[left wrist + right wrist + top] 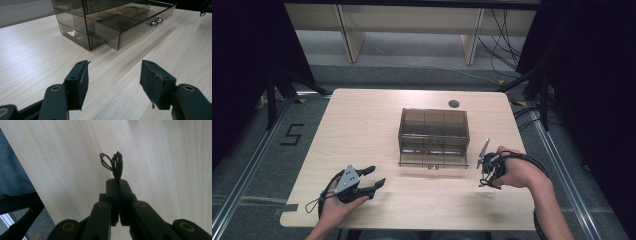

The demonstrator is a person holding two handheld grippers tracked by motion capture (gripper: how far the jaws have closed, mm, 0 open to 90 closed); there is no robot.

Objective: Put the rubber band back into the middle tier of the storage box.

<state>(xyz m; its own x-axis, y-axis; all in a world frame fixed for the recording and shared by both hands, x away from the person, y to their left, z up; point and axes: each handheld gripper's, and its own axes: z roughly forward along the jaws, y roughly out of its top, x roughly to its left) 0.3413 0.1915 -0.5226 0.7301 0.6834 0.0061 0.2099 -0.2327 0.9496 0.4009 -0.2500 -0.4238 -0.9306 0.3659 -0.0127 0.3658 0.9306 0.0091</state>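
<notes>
1. Table [362,125]: pale wood-grain laminate top with rounded corners and a round dark cable port [454,104] near its far edge.
2. Drawer organiser [433,132]: a box of smoky, translucent brown plastic with thin flat walls, standing at the middle of the table. In the left gripper view its lowest drawer [130,23] stands pulled partly out, showing a grid of small square compartments and a shiny, clear knob [156,22] on its front panel.
3. Left gripper [373,180]: matt black jaws under a grey three-cornered plate, held low over the near left part of the table and pointing toward the organiser. The jaws are spread wide, with bare tabletop between them; its rectangular pads [83,82] are dark, rough rubber, worn at the edges.
4. Right gripper [487,175]: held just right of the organiser's front corner, jaws pointing down at the table. They are clenched together on a bundle of thin black cord loops [113,163], glossy and wiry, which sticks out past the jaw tips above the tabletop.
5. Floor beside the table: grey carpet.
</notes>
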